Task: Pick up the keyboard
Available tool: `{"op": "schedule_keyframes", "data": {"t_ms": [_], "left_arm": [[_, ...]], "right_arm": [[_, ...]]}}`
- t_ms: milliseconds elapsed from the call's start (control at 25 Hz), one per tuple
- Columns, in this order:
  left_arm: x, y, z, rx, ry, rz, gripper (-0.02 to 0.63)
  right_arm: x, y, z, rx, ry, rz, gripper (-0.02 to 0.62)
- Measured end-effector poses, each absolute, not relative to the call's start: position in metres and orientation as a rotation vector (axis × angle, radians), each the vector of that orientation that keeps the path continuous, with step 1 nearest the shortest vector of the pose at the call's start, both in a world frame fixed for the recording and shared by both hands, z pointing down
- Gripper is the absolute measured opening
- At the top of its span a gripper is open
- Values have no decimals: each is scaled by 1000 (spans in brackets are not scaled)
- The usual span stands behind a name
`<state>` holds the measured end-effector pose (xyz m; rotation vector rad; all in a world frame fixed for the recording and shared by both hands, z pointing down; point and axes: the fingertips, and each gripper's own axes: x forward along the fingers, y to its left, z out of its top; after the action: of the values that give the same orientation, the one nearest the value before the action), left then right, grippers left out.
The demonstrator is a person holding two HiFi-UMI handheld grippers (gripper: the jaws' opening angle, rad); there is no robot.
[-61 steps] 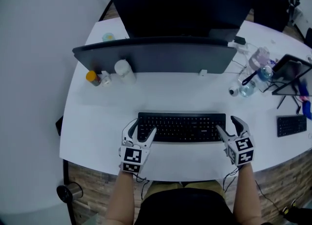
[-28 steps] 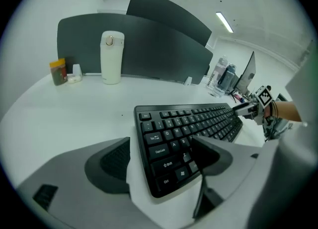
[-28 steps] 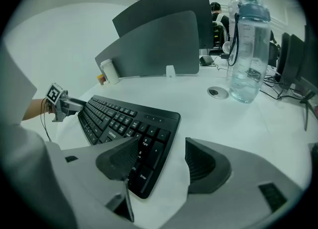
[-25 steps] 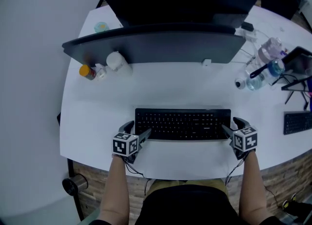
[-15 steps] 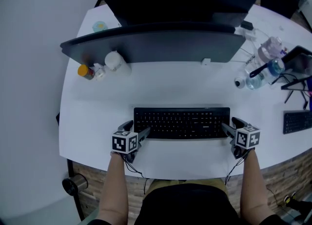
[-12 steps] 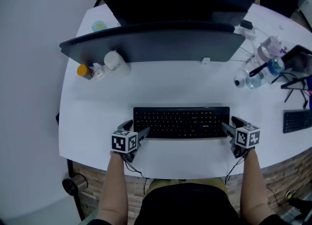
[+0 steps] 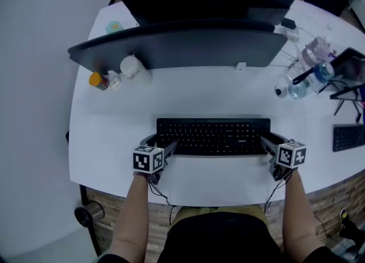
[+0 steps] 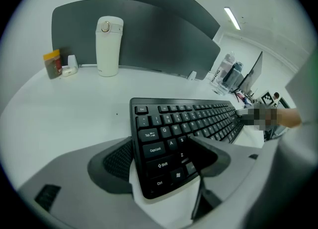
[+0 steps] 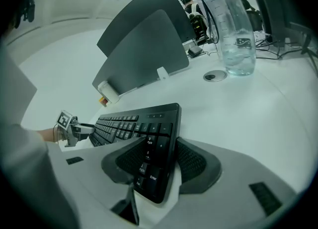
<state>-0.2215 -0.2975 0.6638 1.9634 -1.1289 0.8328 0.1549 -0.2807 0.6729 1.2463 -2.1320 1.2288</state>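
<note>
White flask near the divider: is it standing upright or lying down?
Upright: in the left gripper view the white flask stands on its base, lid on top.

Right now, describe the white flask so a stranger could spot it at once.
On the white desk, follow the grey divider panel to its left end. The white flask stands upright there, far taller than the orange-capped jar beside it.

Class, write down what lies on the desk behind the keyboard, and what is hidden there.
Behind the keyboard lies a bare stretch of white desk, then the upright grey divider panel. The panel covers whatever desk surface lies directly beyond it.
</note>
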Motion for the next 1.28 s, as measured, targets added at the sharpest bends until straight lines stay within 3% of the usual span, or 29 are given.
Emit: {"op": "schedule_keyframes", "data": {"t_ms": [920,1280], "left_arm": [[-224,-303,661,1957,-1102,746,344],[-228,-299,661,1878,-1082,702,285]], "right_arm": [[156,-281,672,1261,-2121,1238,193],[159,-284,672,1246,-2130,1242,192]]}}
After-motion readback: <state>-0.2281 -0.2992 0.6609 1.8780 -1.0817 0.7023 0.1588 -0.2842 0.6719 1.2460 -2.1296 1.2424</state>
